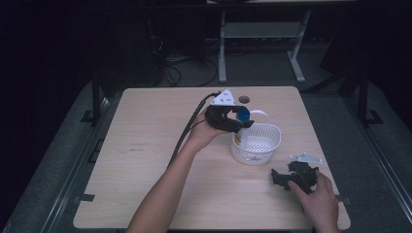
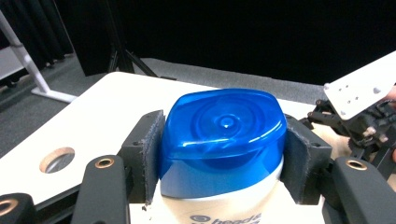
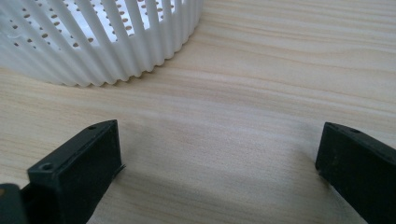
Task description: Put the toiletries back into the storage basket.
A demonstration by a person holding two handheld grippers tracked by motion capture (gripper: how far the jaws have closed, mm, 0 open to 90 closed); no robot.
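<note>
one bottle (image 2: 223, 154), one basket (image 1: 265, 141)

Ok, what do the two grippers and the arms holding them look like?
Both are black. The left gripper carries a grey three-cornered plate with small holes and trails a black cable; its jaws have dark pads and brass-coloured pivot rivets. The right gripper has blocky black jaws and a pale plate beside it. Forearms are bare, with no sleeves or gloves seen.

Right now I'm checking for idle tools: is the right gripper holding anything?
No: in the right gripper view its fingers stand wide apart over bare table, with nothing between them, beside the white basket.
</note>
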